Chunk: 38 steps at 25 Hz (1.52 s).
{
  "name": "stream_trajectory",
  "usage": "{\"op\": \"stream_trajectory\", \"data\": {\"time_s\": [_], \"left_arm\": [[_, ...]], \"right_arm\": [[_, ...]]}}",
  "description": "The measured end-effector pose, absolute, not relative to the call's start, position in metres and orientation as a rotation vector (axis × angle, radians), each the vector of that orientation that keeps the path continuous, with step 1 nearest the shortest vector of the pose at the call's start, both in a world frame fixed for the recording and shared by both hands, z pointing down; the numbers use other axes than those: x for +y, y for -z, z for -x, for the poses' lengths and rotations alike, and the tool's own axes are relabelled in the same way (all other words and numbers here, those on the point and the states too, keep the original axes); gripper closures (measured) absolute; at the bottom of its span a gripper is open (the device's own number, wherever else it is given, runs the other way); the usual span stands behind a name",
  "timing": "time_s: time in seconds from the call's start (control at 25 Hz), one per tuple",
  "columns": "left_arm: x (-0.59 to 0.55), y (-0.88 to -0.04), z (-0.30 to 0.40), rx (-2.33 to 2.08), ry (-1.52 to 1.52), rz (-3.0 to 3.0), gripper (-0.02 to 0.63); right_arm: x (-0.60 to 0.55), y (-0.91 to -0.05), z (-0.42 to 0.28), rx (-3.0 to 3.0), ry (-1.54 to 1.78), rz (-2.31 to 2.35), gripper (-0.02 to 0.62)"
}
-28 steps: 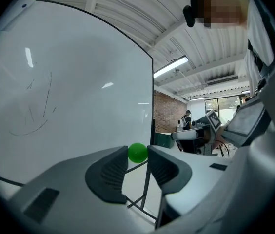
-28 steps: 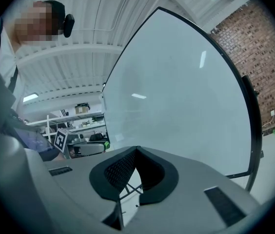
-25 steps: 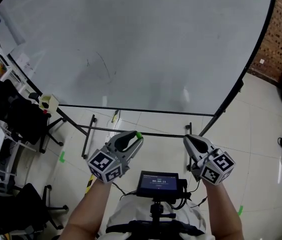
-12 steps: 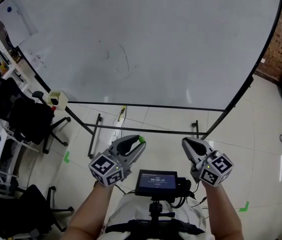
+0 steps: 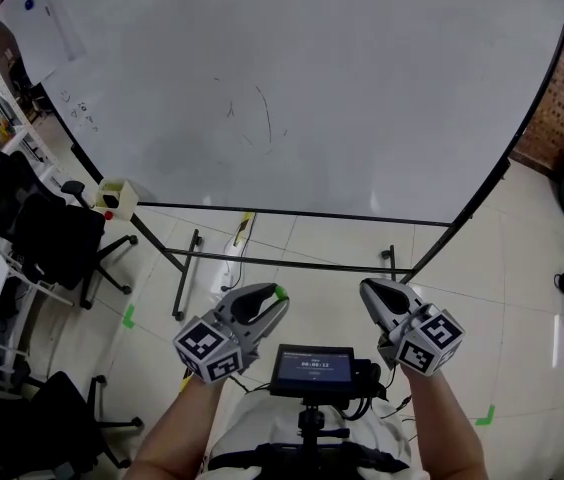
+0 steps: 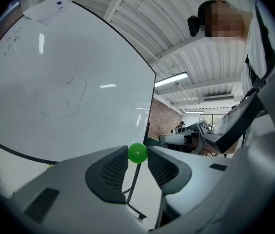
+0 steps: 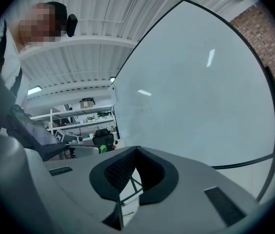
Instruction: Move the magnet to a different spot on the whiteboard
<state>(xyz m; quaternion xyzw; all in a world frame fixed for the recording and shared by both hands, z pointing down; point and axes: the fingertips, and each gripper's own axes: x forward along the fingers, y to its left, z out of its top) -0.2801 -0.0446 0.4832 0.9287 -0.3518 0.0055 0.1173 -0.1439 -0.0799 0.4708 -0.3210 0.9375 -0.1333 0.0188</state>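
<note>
Head view: left gripper [image 5: 274, 298] clamps the green magnet [image 5: 279, 292] at its tips, well short of the whiteboard [image 5: 362, 88]. Right gripper [image 5: 369, 290] closed, empty.
Left gripper view: magnet pinched between both jaws, whiteboard ahead (faint scribbles [image 6: 69, 96]).
Right gripper view: jaws together, nothing between.
Magnet looks already off the whiteboard; sticking it on a new spot is left.

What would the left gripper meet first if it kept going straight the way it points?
Likely the whiteboard, low down; the left gripper has nothing nearer ahead, though depth is unclear.

Tiled floor [image 5: 532, 298] w/ whiteboard stand [image 5: 282, 265], black chairs [image 5: 47, 240], green tape marks [image 5: 127, 316].
</note>
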Motion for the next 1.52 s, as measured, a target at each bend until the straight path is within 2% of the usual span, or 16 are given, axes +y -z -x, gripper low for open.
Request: {"op": "stream_trajectory", "data": {"time_s": [1.52], "left_arm": [[-0.052,-0.504,0.306,-1.045,0.035,-2.647,0.451]], "right_arm": [[-0.087,-0.466,0.174,2.948,0.373,1.005,0.571]]}}
